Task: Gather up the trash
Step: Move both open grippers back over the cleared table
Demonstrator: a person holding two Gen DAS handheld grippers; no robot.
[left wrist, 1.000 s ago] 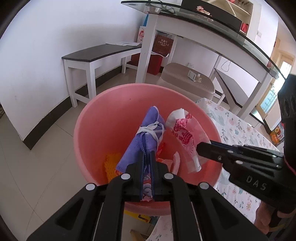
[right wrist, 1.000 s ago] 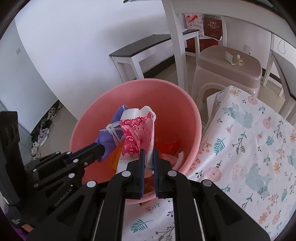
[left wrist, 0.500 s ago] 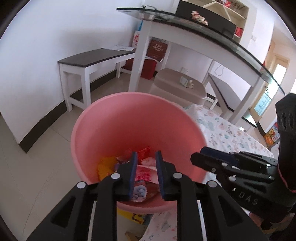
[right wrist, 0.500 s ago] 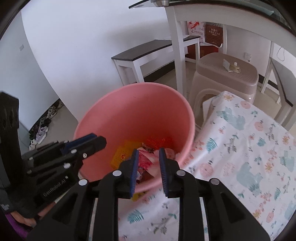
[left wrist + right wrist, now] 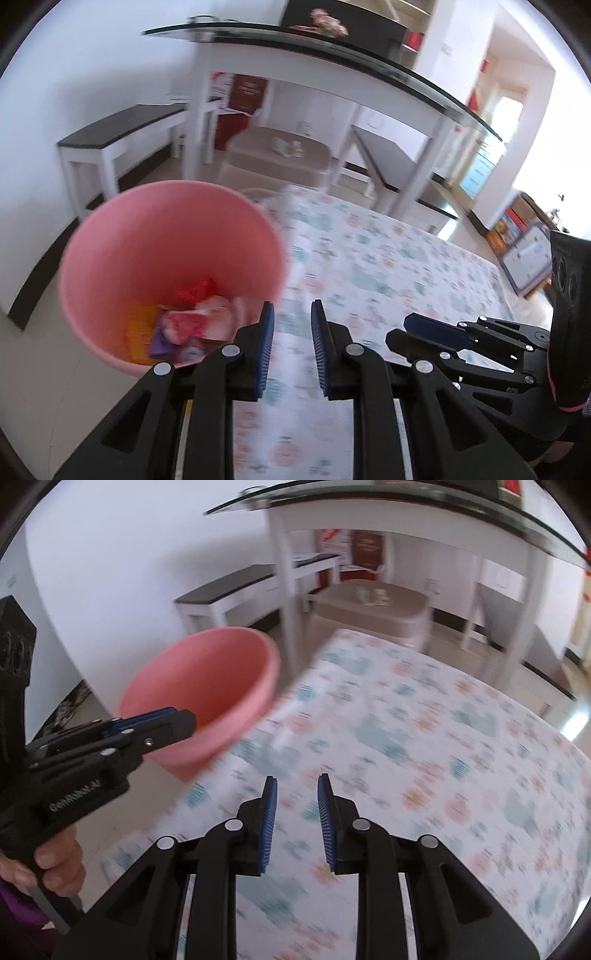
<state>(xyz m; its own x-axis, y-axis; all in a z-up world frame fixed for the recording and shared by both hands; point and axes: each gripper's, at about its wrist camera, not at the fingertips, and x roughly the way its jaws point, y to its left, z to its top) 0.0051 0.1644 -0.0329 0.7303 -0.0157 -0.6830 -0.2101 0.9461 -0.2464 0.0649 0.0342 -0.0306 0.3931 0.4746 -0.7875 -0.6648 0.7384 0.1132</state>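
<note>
Trash (image 5: pixel 195 325) is sitting in a crumpled heap at the bottom of the pink bin (image 5: pixel 110 251): red, pink, purple and yellow scraps all mixed together, too blurry to sort out piece by piece. From the right wrist view the bin (image 5: pixel 236 686) only shows its rim and outer wall, so its contents are hidden there. Right beside the bin is the desk (image 5: pixel 388 258), covered in a floral cloth. The left gripper (image 5: pixel 291 347) hangs just beside the bin over the cloth edge, fingers spread with nothing between them. The right gripper (image 5: pixel 295 819) is further out from the bin over the cloth, fingers also parted and empty. A hand (image 5: pixel 55 864) grips the left gripper's handle. Behind the bin stand a white bench (image 5: pixel 122 136) and a beige stool (image 5: pixel 280 155).
</note>
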